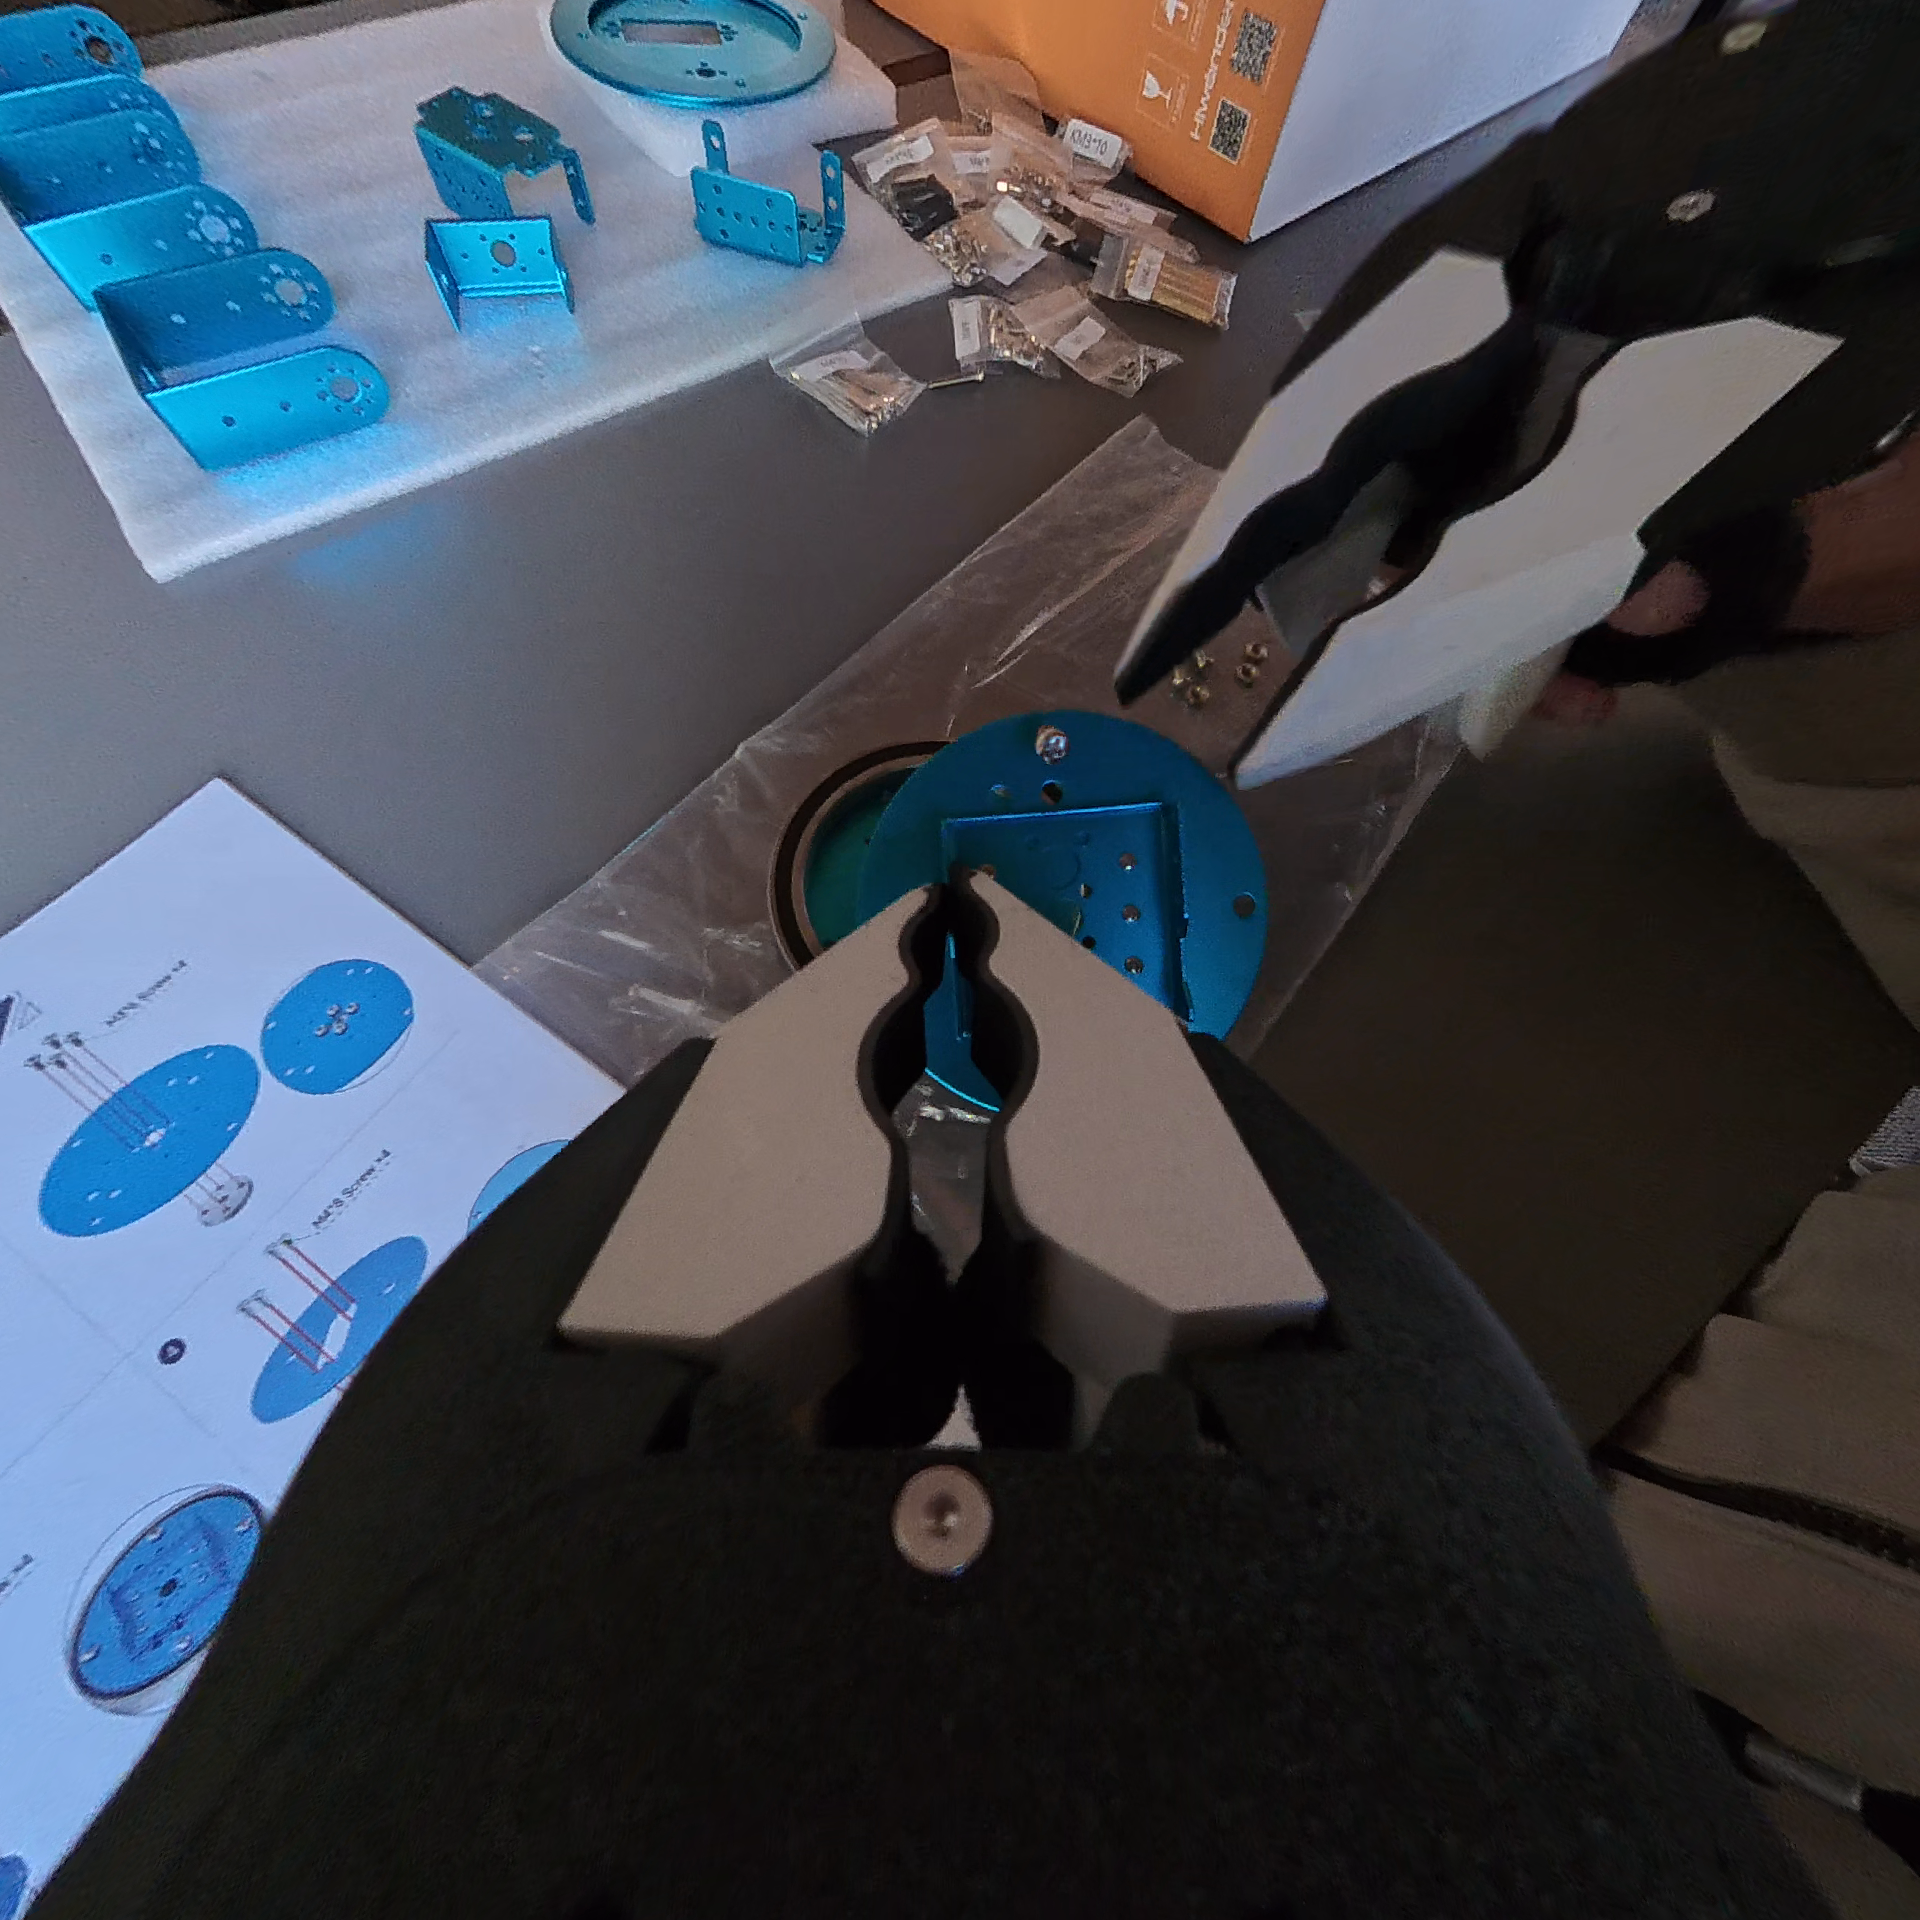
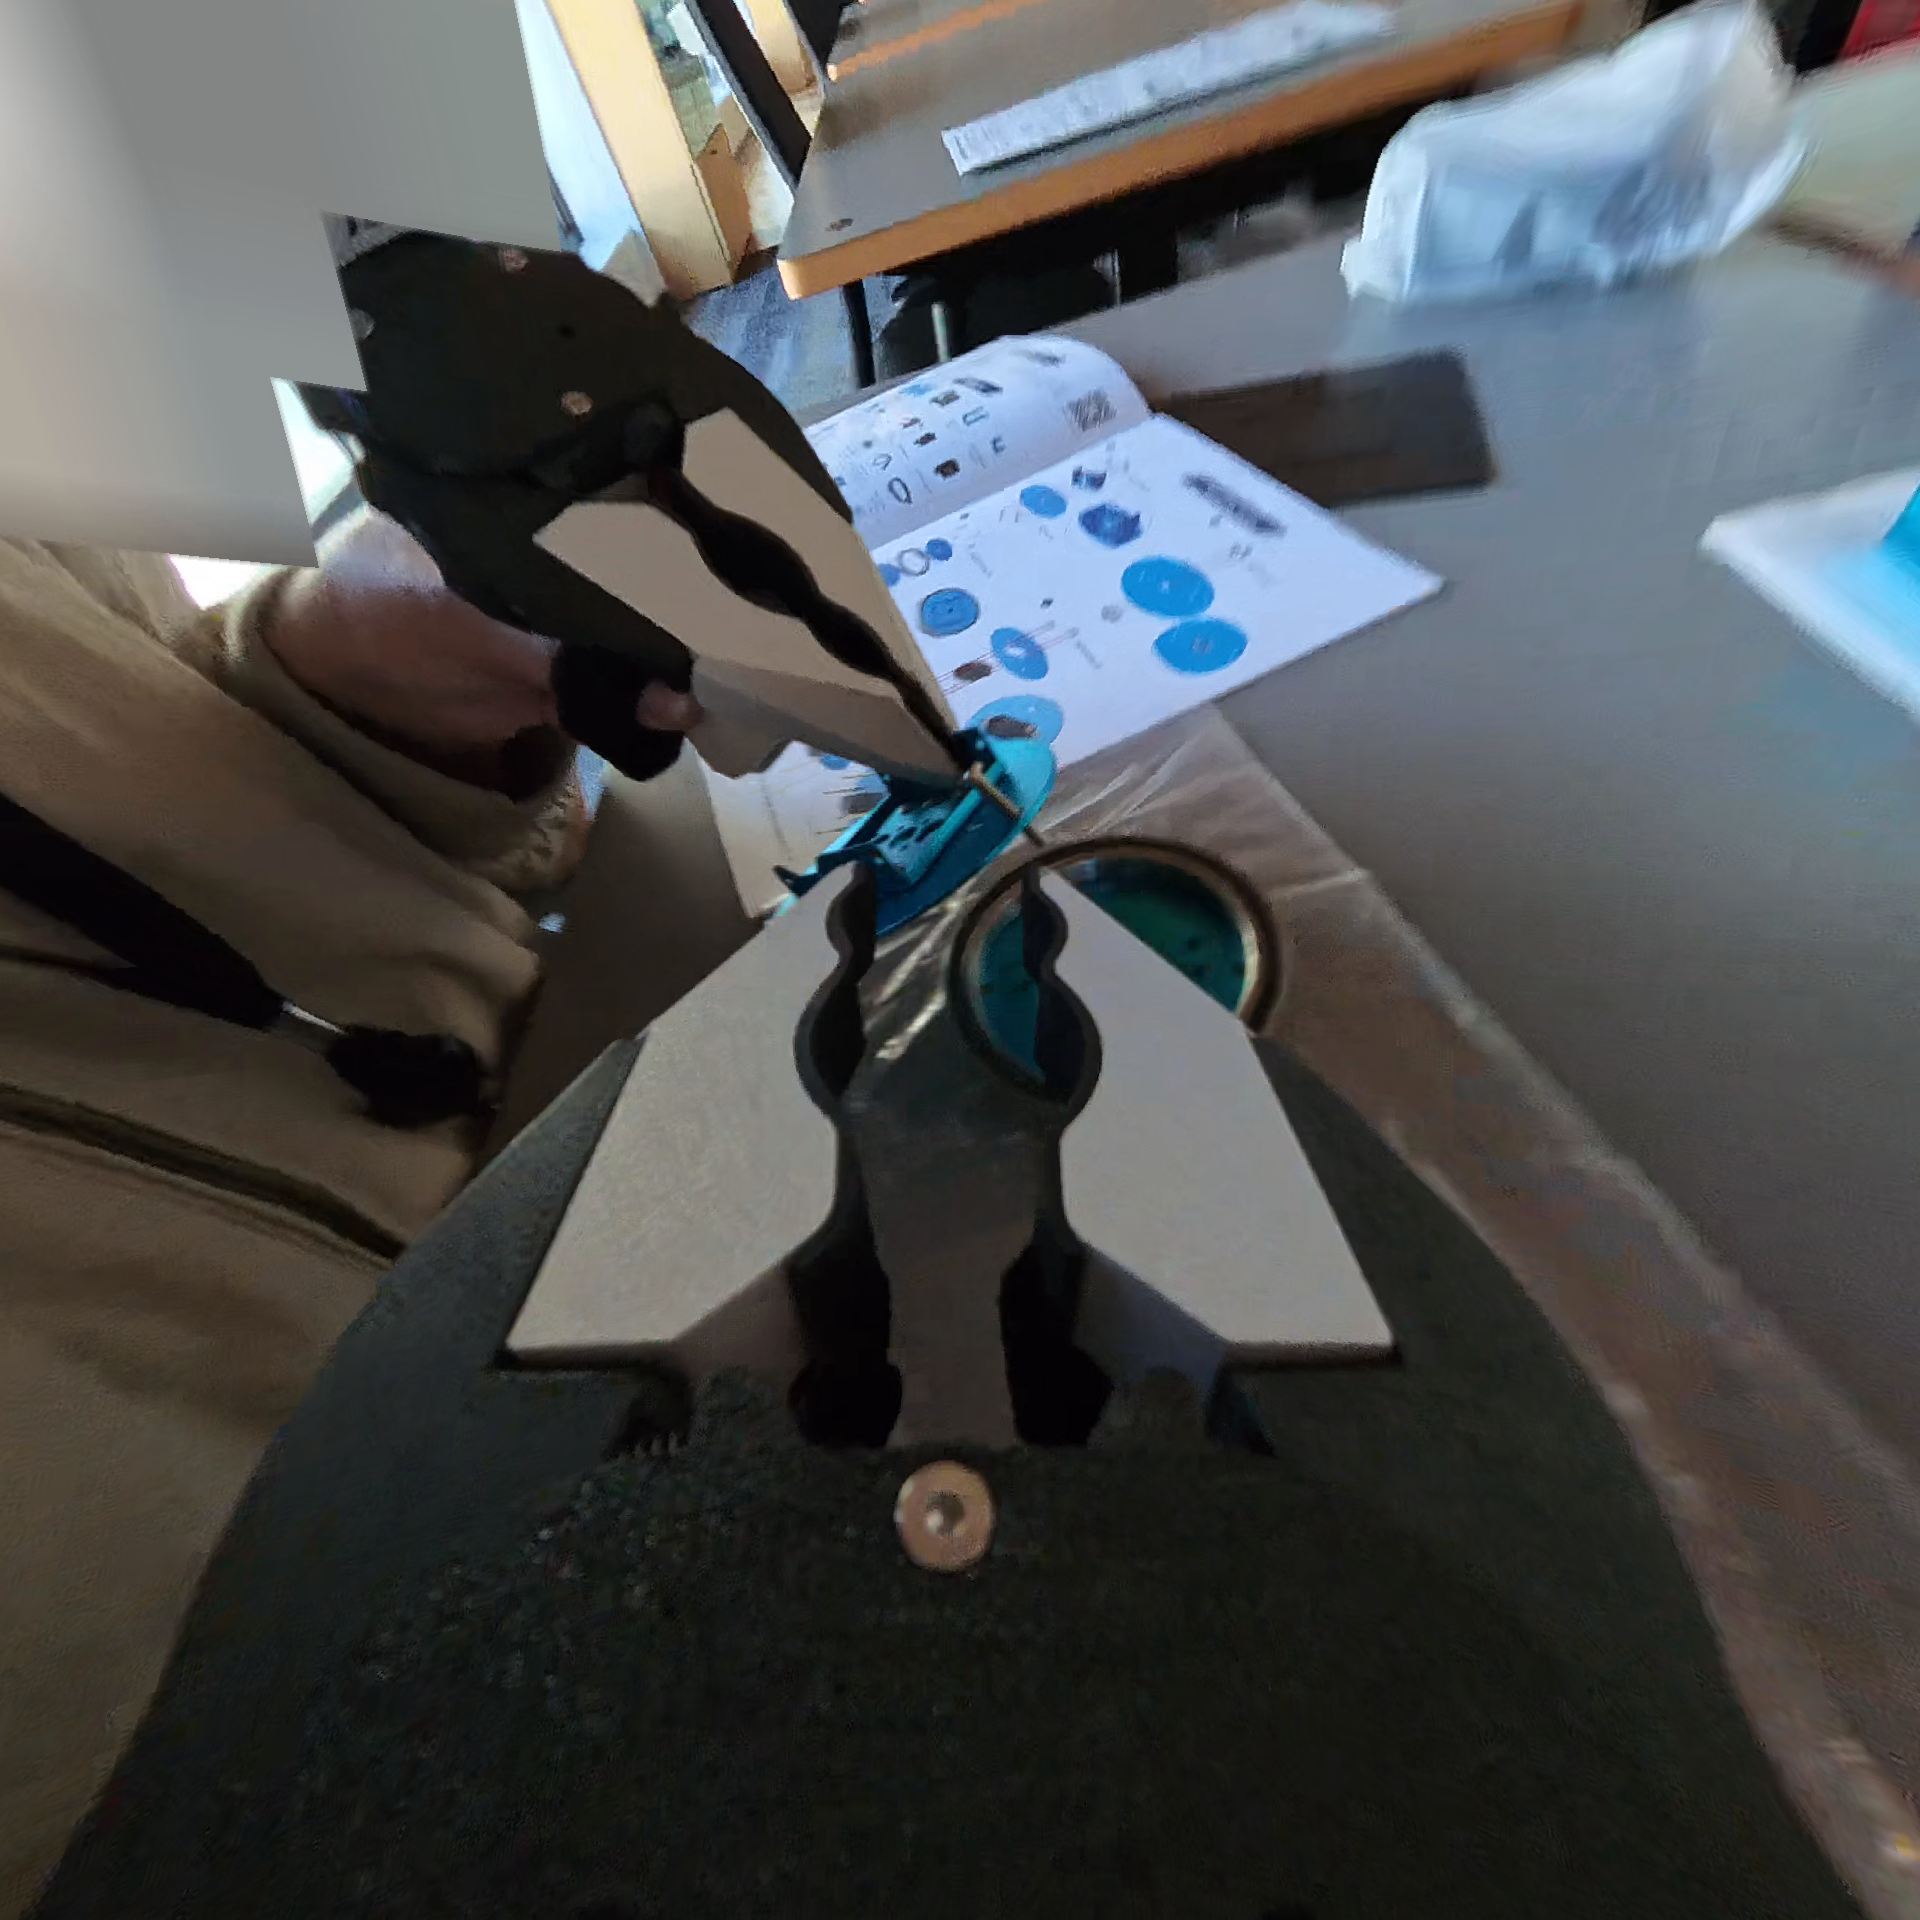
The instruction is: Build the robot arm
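While the left tongs (image 1: pixel 951 899) clench a perforated blue metal disc (image 1: pixel 1195 831), the right tongs (image 2: pixel 940 883) gape.

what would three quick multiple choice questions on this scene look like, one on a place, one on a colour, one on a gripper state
1. Where do the small brass nuts lie?
A. on the clear plastic sheet
B. on the instruction sheet
C. in the orange box

2. What colour is the round plate?
A. red
B. blue
C. yellow

3. How is the left gripper?
A. wide open, empty
B. out of view
C. shut on the round plate

Answers:
1 A: the nuts sit on the plastic, near the right gripper.
2 B: the plate is metallic blue.
3 C: its fingers pinch a raised edge on the plate.
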A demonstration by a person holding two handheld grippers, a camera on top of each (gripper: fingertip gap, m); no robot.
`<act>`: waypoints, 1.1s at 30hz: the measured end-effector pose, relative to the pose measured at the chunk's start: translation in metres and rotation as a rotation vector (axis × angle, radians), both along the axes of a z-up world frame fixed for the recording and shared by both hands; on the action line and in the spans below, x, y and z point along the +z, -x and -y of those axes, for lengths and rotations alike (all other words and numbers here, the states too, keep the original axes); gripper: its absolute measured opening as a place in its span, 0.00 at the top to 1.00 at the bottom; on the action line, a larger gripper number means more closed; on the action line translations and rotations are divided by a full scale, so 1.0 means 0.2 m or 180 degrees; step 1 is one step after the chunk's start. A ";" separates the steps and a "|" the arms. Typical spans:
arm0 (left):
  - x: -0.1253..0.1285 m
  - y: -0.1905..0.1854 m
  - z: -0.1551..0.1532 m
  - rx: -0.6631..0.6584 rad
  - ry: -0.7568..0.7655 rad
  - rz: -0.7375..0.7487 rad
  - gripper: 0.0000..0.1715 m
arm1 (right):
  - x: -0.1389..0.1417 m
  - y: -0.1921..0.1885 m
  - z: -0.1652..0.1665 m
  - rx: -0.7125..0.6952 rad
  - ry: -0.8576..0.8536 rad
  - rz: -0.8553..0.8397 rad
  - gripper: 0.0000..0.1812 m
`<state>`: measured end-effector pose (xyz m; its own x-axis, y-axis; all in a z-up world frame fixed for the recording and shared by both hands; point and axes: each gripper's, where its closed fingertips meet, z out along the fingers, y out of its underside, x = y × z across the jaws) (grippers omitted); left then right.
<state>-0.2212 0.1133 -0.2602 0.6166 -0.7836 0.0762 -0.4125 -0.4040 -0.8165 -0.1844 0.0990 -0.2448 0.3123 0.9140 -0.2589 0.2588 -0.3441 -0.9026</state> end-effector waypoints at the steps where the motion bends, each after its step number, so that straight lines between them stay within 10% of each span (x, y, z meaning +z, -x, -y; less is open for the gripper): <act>1: 0.00 0.00 0.00 0.0006 -0.0010 -0.0008 1.00 | 0.00 0.02 0.02 -0.0020 0.0250 -0.0094 0.85; 18: 0.03 -0.01 0.03 0.0039 0.0030 0.0173 0.99 | -0.06 0.06 0.10 -0.0554 0.2525 -0.1211 0.99; 33: 0.22 0.06 0.19 -0.0499 0.1540 0.2635 0.81 | 0.07 0.02 0.15 -0.0082 0.2989 -0.1461 1.00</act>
<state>-0.2329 0.0744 -0.2158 0.1141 -0.6223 0.7744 0.1400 -0.7616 -0.6327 -0.1888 0.0699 -0.2299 0.0210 0.2784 -0.9602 -0.0586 -0.9585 -0.2791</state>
